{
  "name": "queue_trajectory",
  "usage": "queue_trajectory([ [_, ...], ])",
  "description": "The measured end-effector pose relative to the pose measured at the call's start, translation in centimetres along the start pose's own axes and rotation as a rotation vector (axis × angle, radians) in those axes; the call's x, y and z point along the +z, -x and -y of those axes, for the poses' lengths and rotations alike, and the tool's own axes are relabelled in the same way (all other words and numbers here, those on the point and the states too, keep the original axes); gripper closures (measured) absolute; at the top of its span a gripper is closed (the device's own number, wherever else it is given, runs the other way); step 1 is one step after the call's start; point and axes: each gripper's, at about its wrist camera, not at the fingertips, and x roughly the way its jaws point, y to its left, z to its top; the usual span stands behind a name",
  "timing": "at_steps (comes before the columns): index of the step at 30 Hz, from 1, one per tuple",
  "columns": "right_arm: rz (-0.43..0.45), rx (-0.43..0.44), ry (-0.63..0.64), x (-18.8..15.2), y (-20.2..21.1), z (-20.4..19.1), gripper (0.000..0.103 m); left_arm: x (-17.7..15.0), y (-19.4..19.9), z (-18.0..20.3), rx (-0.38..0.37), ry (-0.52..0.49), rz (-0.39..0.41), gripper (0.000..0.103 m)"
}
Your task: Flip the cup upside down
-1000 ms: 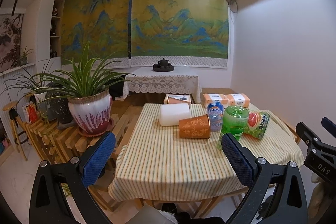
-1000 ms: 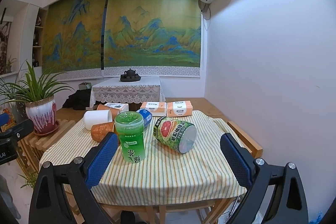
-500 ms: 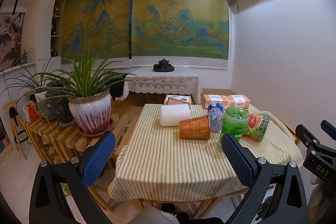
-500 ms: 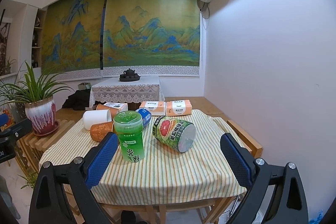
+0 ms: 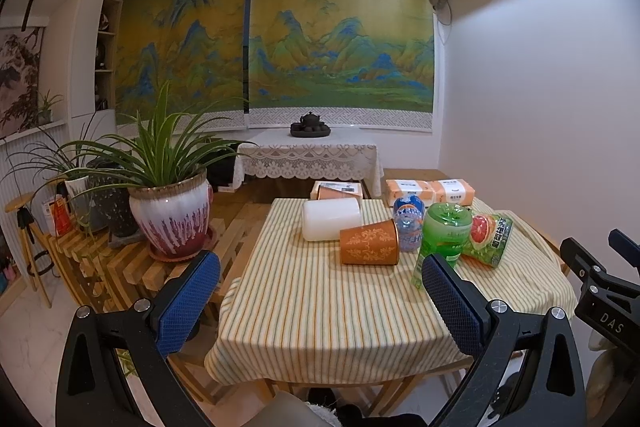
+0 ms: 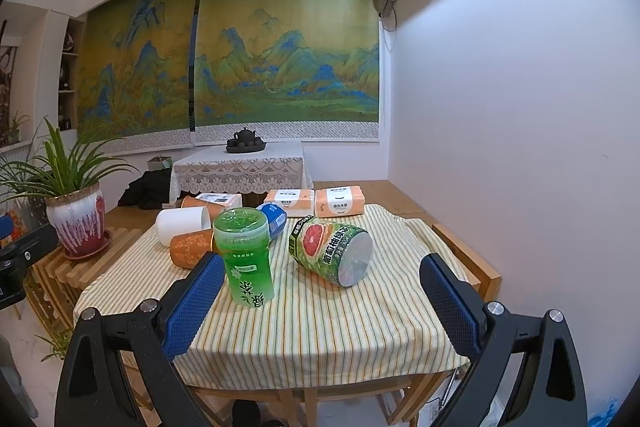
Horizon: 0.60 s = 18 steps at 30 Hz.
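An orange patterned cup (image 5: 369, 241) lies on its side on the striped tablecloth (image 5: 320, 307), mouth to the right; it also shows in the right wrist view (image 6: 191, 249), partly behind a green bottle. A white cup (image 5: 331, 218) lies on its side just behind it, and shows in the right wrist view (image 6: 182, 224). My left gripper (image 5: 320, 301) is open and empty, held back from the table's near edge. My right gripper (image 6: 318, 297) is open and empty, above the near part of the table.
An upright green bottle (image 6: 245, 259), a green grapefruit can on its side (image 6: 332, 251) and a blue bottle (image 5: 408, 223) crowd the cups. Tissue packs (image 5: 430, 191) lie behind. A potted plant (image 5: 170, 211) stands on a wooden rack at the left. The wall is at the right.
Both grippers have shifted very slightly; the scene drifts a little in each view. Nothing on the table has moved.
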Motion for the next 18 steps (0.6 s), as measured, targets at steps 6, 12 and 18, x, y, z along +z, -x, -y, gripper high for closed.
queue_trajectory([
  [6, -0.004, -0.001, 0.002, -0.20, -0.16, -0.09, 0.007, -0.08, -0.09, 0.08, -0.003, -0.001, -0.003, 0.001],
  [12, -0.012, -0.003, -0.001, -0.40, -0.35, 0.02, 0.007, -0.13, -0.29, 0.29, -0.007, -0.006, -0.011, 0.001],
  [18, -0.017, -0.003, -0.002, -0.51, -0.51, 0.06, 0.007, -0.14, -0.50, 0.46, -0.010, -0.013, -0.015, 0.001],
])
